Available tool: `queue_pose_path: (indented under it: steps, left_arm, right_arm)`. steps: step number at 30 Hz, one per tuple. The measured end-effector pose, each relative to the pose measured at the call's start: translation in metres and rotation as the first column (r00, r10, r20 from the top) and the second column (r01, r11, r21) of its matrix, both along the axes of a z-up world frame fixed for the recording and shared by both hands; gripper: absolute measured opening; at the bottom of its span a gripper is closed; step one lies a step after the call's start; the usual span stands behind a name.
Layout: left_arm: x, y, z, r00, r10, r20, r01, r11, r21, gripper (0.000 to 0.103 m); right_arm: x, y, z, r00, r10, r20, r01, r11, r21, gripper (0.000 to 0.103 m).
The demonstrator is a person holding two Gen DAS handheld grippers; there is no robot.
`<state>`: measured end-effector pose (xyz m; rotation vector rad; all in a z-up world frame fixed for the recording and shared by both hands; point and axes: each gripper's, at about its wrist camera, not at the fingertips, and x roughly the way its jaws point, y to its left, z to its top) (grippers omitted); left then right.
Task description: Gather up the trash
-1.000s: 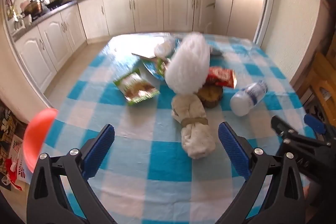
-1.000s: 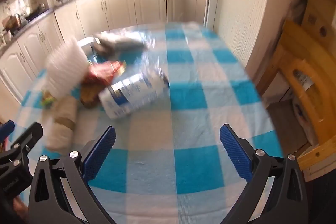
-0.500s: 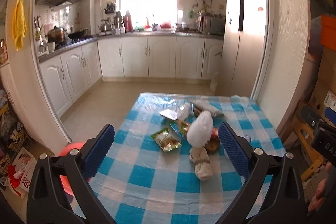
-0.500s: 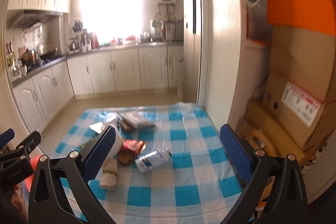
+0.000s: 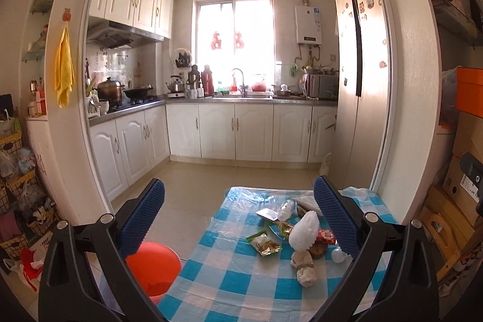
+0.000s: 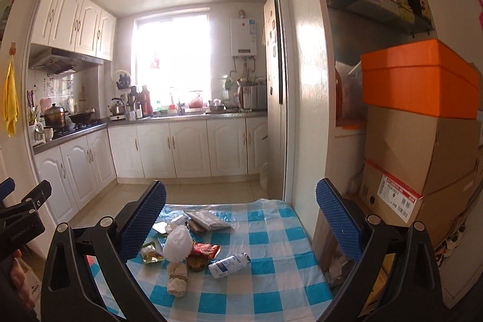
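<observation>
Trash lies in a cluster on a blue-and-white checked table (image 5: 241, 285) (image 6: 271, 276): a white crumpled bag (image 5: 303, 231) (image 6: 178, 243), a beige tied bundle (image 5: 305, 264) (image 6: 178, 276), a green snack packet (image 5: 264, 244) (image 6: 151, 254), a red wrapper (image 5: 324, 237) (image 6: 205, 250) and a white plastic bottle (image 6: 229, 261). An orange bin (image 5: 152, 267) stands on the floor left of the table. My left gripper (image 5: 238, 216) and right gripper (image 6: 241, 216) are both open, empty and held high, well back from the table.
Kitchen cabinets (image 5: 241, 135) and a counter run along the far wall. A tall fridge (image 5: 359, 98) stands right of the table. Stacked cardboard boxes (image 6: 422, 153) with an orange box (image 6: 419, 74) fill the right side. Baskets (image 5: 18, 186) stand far left.
Both grippers have pulled up and back from close over the table, so the trash now looks small and far. Both stay open and empty.
</observation>
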<state>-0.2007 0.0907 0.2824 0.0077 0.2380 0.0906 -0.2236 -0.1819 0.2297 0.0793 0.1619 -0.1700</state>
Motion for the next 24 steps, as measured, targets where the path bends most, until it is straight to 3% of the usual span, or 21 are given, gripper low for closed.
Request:
queue_pose_path:
  steps: [9,24]
  left_arm:
    - [-0.023,0.008,0.014,0.997,0.022,0.073,-0.021,1.0,-0.008,0.099]
    - [-0.042,0.013,0.023,0.99,0.052,0.128,-0.053,0.999,0.001,0.099]
  right_arm:
    - [-0.028,-0.003,0.02,0.997,-0.014,0.082,0.016,1.0,-0.027,0.098]
    - [-0.059,-0.001,0.036,0.983,-0.028,0.183,0.036,0.998,-0.045,0.098]
